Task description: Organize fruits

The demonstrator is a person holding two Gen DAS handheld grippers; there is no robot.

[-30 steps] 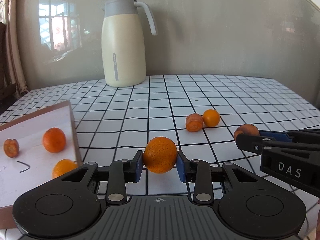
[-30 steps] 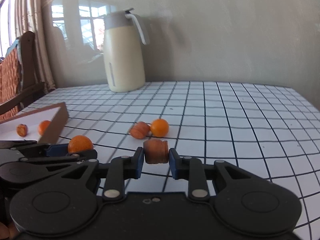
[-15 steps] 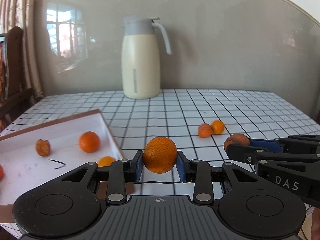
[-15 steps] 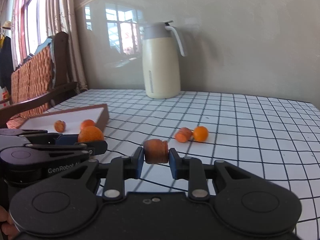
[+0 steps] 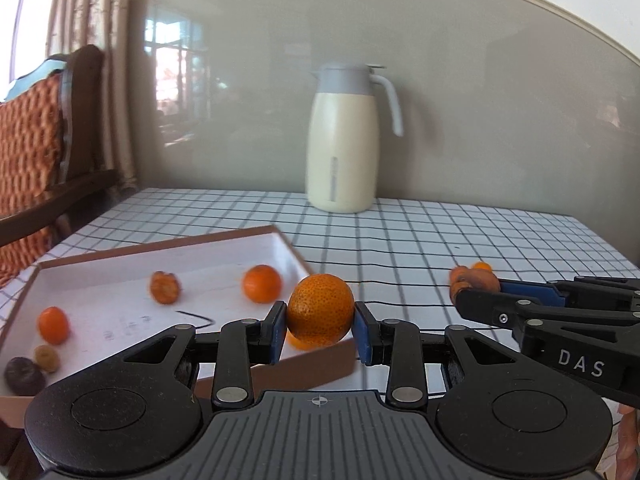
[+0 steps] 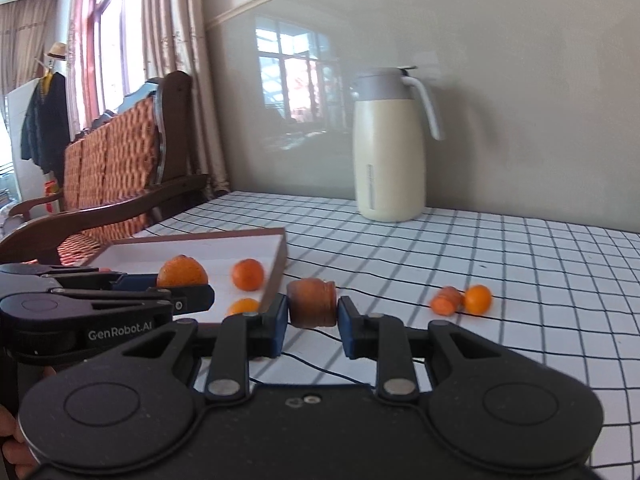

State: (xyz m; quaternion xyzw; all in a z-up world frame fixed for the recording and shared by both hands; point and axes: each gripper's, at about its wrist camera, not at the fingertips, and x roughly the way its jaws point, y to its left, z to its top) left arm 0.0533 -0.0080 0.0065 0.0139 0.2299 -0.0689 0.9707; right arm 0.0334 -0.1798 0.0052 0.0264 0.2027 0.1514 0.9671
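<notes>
Bench (image 5: 440, 240) with checked cloth fills both views. Cream jug (image 5: 342, 140) upper centre, at the wall. White tray (image 5: 120, 276) at left in the left wrist view, several small fruits inside. Left tool (image 5: 320, 328) clamps a big orange (image 5: 320, 310) over the tray's right edge. Right tool (image 6: 312, 320) grips a brownish fruit (image 6: 312, 306) just beside the tray's corner. Two loose fruits (image 6: 462, 300) touching, right of centre on the cloth.
</notes>
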